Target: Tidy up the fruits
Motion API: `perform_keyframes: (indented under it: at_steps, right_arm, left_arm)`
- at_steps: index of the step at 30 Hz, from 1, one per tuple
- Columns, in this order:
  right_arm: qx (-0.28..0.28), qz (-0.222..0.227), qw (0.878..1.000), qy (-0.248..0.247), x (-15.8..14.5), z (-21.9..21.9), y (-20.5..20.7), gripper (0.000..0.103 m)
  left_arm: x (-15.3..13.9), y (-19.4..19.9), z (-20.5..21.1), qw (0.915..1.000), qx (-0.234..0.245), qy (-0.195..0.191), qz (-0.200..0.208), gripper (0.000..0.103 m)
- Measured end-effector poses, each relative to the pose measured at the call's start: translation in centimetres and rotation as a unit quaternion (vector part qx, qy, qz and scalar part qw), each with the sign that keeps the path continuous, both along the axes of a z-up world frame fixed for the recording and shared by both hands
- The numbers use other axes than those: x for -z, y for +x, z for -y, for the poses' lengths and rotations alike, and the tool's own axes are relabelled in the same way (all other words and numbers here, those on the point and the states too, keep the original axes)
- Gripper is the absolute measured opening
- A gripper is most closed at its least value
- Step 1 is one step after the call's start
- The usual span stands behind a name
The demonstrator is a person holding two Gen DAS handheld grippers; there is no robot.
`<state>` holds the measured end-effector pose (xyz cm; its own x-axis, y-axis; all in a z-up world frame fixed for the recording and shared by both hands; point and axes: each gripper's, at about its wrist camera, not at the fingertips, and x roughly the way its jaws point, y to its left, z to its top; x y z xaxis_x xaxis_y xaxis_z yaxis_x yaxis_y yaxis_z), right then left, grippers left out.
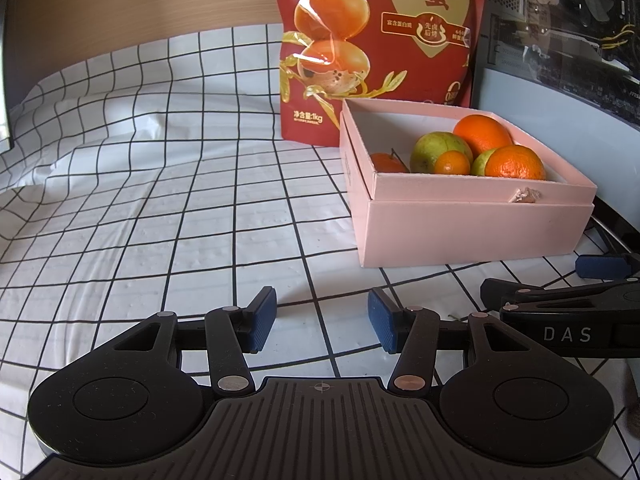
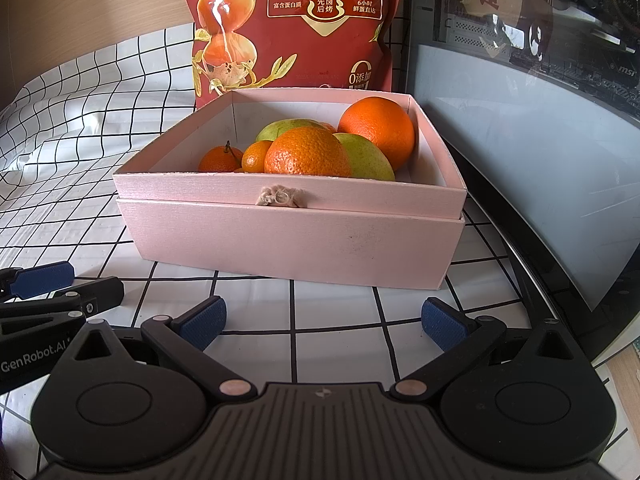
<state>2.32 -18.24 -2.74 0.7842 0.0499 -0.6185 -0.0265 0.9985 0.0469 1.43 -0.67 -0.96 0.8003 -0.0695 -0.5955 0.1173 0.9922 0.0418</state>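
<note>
Six fruits (image 2: 308, 152) lay piled in the pink box (image 2: 292, 240): two large oranges, two green ones and two small mandarins, one of them with a stalk. They crowded the far right part of the box, leaving its near left corner bare. The box stood straight ahead of the right gripper (image 2: 324, 324) and just beyond its fingertips, apart from them. That gripper's jaws stood wide, with nothing between the blue pads (image 2: 202, 322) but cloth. From the left gripper (image 1: 322, 320) the box (image 1: 472, 228) sat ahead and to the right, farther off. The left gripper's jaws were also parted and empty, its pads (image 1: 262, 320) hovering over bare cloth. Each gripper showed at the edge of the other's view, side by side and close together. A red snack bag (image 2: 296, 24) stood upright just behind the box, touching or nearly touching its back wall. A checked cloth (image 1: 160, 200) covered the table, rumpled far left of the left gripper. A computer case (image 2: 520, 120) with a glass side stood right of the box.
</note>
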Motion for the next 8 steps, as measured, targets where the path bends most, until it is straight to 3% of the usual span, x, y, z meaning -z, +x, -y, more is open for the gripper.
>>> perform_keyframes:
  at_steps: [8]
  right_arm:
    - [0.0,0.0,1.0,0.0,0.0,0.01,0.0,0.103]
  left_arm:
    - [0.01,0.24,0.07,0.9999,0.016,-0.003,-0.001,0.056]
